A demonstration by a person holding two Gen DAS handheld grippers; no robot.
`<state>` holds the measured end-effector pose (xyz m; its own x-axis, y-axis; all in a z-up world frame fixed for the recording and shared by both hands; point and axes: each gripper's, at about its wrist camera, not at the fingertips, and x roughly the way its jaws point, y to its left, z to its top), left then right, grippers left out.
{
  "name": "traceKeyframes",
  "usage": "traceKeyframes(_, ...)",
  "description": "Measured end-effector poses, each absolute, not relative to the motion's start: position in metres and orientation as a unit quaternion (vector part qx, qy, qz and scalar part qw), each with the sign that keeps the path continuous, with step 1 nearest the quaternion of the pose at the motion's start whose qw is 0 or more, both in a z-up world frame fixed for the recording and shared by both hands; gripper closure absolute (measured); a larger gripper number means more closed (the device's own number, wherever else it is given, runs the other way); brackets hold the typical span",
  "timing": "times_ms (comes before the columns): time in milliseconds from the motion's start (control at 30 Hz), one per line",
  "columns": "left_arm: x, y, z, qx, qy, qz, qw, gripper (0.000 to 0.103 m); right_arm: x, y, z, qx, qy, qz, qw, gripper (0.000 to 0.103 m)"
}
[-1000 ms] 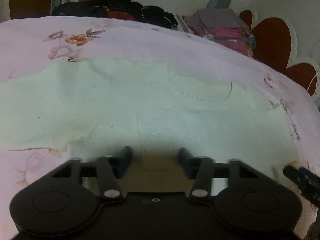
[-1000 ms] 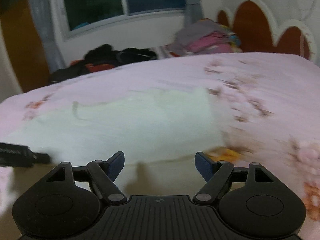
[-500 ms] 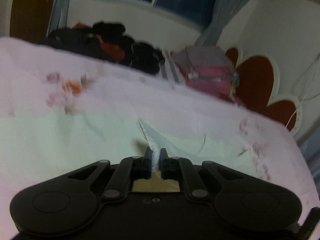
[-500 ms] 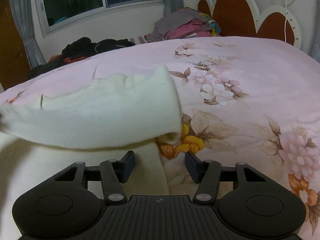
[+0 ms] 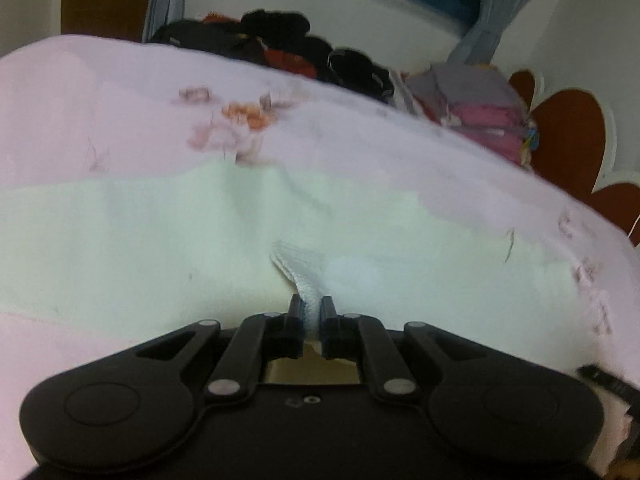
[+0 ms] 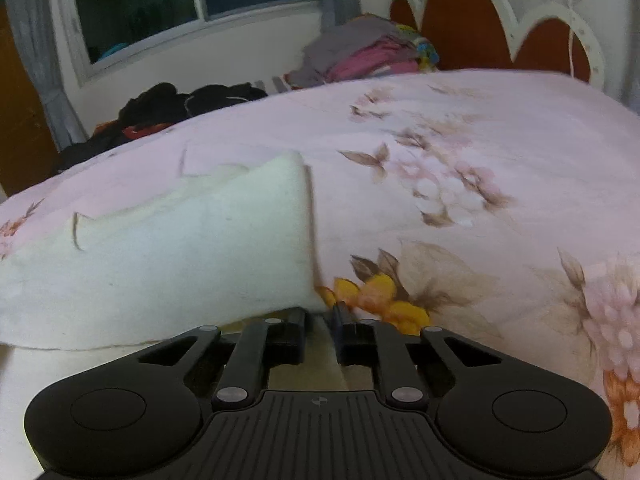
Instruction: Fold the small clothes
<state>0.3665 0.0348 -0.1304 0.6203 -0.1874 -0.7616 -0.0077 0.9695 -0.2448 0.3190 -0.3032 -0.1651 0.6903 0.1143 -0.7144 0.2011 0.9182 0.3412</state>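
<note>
Both tongs newly pinched on cream garment point(image 5: 160, 248) edges.

One pale garment point(image 5: 168, 240) is seen on one bed point(image 6: 480, 128). Two clothes piles are counted beyond the jaws: one dark pile point(image 5: 280, 46), one pink-and-grey stack point(image 6: 360, 54). Two grippers are counted: left gripper point(image 5: 311, 312), right gripper point(image 6: 320, 320).

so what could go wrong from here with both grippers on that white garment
1. The left gripper pinches only a narrow bunched fold of the white garment, so it may slip free when lifted.
2. The right gripper is closing at the garment's corner; the fabric between its jaws looks thin, so it could miss or catch the floral bedsheet too.
3. Uneven grips might skew the fold.
</note>
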Motion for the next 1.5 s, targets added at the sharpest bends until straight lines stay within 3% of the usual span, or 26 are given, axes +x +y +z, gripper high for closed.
traceKeyframes(67,0.367,0.033,-0.136,-0.099,0.438,-0.049,0.892,0.095,0.318,-0.302,-0.162,0.196,0.396,-0.024,0.897,0.090)
traceKeyframes(200,0.365,0.040,-0.131,-0.092,0.429,-0.030,0.898,0.064,0.307,-0.307,-0.152,0.203,0.395,-0.013,0.896,0.086)
traceKeyframes(267,0.360,0.046,-0.124,-0.095,0.414,-0.019,0.905,0.053,0.299,-0.312,-0.142,0.204,0.381,-0.013,0.902,0.061)
traceKeyframes(300,0.357,0.048,-0.120,-0.093,0.406,-0.015,0.909,0.051,0.295,-0.313,-0.137,0.203,0.372,-0.014,0.906,0.037)
traceKeyframes(333,0.355,0.049,-0.118,-0.089,0.399,-0.015,0.912,0.051,0.294,-0.315,-0.132,0.200,0.360,-0.014,0.911,0.033)
traceKeyframes(667,0.357,0.024,-0.120,-0.067,0.399,-0.043,0.913,0.051,0.371,-0.310,-0.145,0.195,0.374,0.008,0.907,0.034)
traceKeyframes(800,0.359,0.017,-0.120,-0.064,0.394,-0.053,0.915,0.051,0.405,-0.314,-0.162,0.220,0.388,0.009,0.895,0.056)
traceKeyframes(967,0.363,0.008,-0.125,-0.052,0.394,-0.061,0.916,0.051,0.428,-0.321,-0.173,0.244,0.394,0.009,0.886,0.058)
traceKeyframes(1000,0.364,0.006,-0.127,-0.049,0.395,-0.060,0.915,0.051,0.429,-0.319,-0.173,0.244,0.393,0.018,0.887,0.083)
traceKeyframes(1033,0.365,0.005,-0.129,-0.049,0.396,-0.060,0.915,0.051,0.428,-0.319,-0.172,0.243,0.392,0.022,0.887,0.093)
traceKeyframes(1100,0.366,0.003,-0.131,-0.050,0.398,-0.059,0.914,0.051,0.423,-0.318,-0.167,0.228,0.380,0.017,0.896,0.096)
traceKeyframes(1400,0.370,0.001,-0.140,-0.047,0.408,-0.054,0.910,0.049,0.414,-0.328,-0.161,0.191,0.371,-0.021,0.908,0.096)
traceKeyframes(1500,0.369,-0.001,-0.137,-0.046,0.401,-0.057,0.913,0.049,0.408,-0.322,-0.148,0.190,0.346,-0.013,0.919,0.088)
